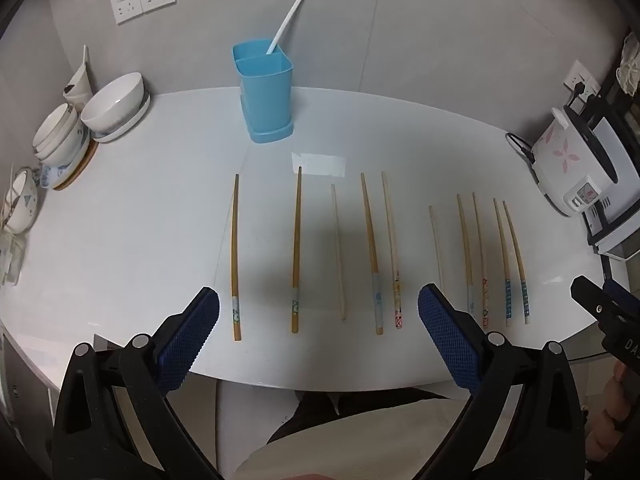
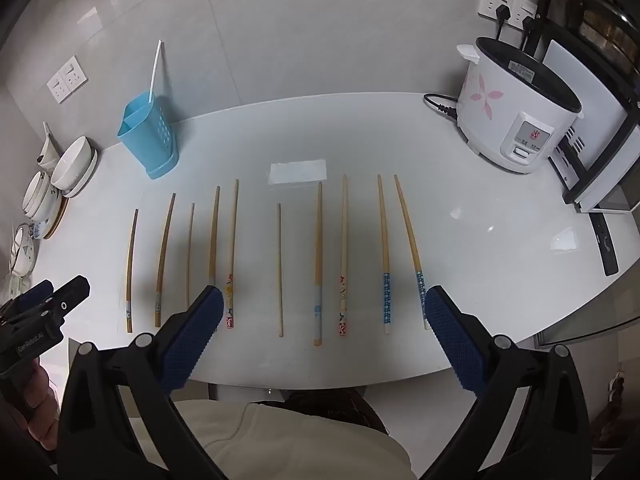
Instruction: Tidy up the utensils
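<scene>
— On the white table (image 2: 460, 248), what do you see?

— Ten chopsticks (image 2: 319, 264) lie side by side in a row. A blue holder (image 1: 264, 92) stands far behind them by the wall, with one white stick (image 1: 286, 22) in it.

— And the grabbers?

— The left gripper (image 1: 318, 312) is spread wide above the near ends. The right gripper (image 2: 324, 312) is spread wide too. Both hold nothing.

— Anything else?

— Bowls (image 1: 116, 102) on the left, a rice cooker (image 2: 516, 116) on the right.

Left gripper (image 1: 319, 298) tilted steeply downward, jaws spread wide, nothing between them; right gripper (image 2: 324, 294) likewise.
</scene>
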A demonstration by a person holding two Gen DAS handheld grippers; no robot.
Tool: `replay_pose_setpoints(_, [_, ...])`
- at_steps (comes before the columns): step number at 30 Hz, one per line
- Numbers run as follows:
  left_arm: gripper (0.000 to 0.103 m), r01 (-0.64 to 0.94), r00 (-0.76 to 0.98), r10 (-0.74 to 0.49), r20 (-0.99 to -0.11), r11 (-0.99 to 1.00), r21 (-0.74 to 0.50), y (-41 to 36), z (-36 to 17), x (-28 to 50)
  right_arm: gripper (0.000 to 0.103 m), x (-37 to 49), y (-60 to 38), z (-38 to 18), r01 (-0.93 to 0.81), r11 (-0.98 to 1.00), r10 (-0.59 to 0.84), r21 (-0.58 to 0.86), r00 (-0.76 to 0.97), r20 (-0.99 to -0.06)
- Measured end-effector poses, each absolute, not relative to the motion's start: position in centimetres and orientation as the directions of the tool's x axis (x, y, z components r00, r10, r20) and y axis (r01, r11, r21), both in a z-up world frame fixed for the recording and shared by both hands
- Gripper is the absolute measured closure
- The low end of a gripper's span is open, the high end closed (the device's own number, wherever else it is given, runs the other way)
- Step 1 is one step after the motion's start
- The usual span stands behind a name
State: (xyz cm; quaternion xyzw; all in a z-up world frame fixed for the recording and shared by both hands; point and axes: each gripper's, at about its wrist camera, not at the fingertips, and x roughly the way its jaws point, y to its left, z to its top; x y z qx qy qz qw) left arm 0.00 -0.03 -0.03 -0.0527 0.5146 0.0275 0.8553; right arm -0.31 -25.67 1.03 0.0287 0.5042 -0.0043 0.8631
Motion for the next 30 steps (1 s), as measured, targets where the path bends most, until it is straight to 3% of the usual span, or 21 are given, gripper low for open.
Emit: replay_pose_setpoints(30, [0.006, -0.105, 0.468, 0.038, -0.883, 0.994, -0.013, -0.19, -0.16, -0.02, 0.006, -0.46, -25.58, 1.07, 0.033, 0.998, 0.036, 0.059, 0.489, -0.872])
